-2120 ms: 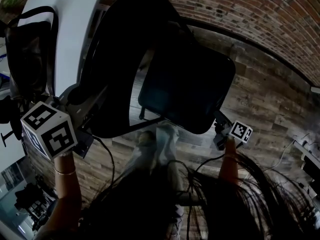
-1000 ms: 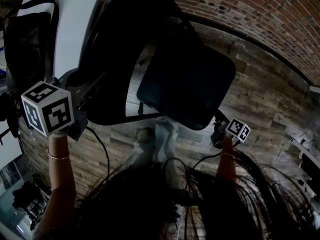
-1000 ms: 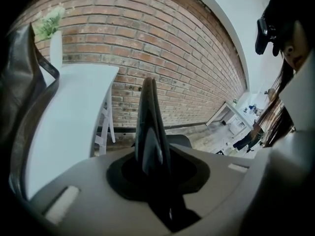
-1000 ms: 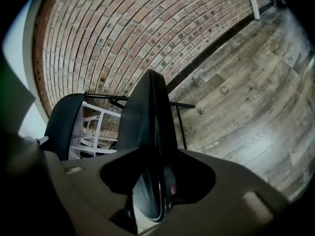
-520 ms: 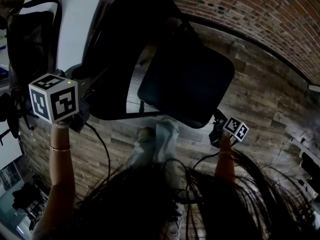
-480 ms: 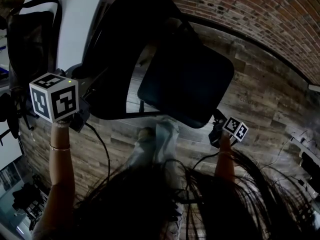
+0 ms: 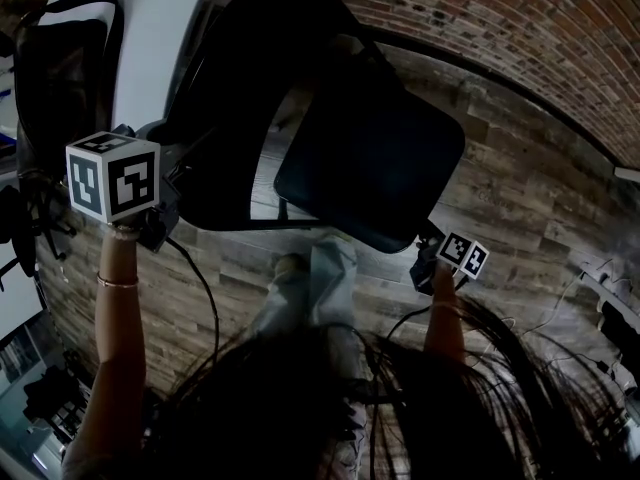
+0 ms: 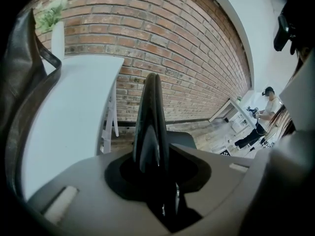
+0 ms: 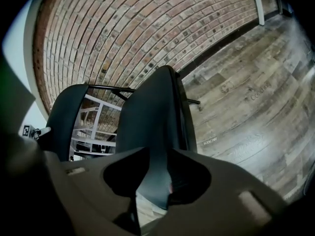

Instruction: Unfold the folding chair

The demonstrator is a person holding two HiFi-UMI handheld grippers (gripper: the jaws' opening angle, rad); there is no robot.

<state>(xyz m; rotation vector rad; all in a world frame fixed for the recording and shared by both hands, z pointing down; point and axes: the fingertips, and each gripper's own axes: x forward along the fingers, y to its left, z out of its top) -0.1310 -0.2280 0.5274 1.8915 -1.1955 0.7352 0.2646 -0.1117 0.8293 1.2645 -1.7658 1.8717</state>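
I have the black folding chair (image 7: 300, 118) standing on the grey-brown wood plank floor (image 7: 520, 188), in front of a red brick wall (image 7: 500, 8) and just beside a white table (image 7: 150, 38). My left gripper (image 7: 172, 183) is at the rim of the chair's curved backrest (image 7: 250, 78). That thin dark edge runs straight between its jaws, which are opening with their pads against it. My right gripper (image 7: 428, 243) is at the near corner of the dark padded seat (image 7: 370, 158). The seat's edge fills the gap, and those jaws are closing on it. The seat is swung out from the backrest, and floor shows between them.
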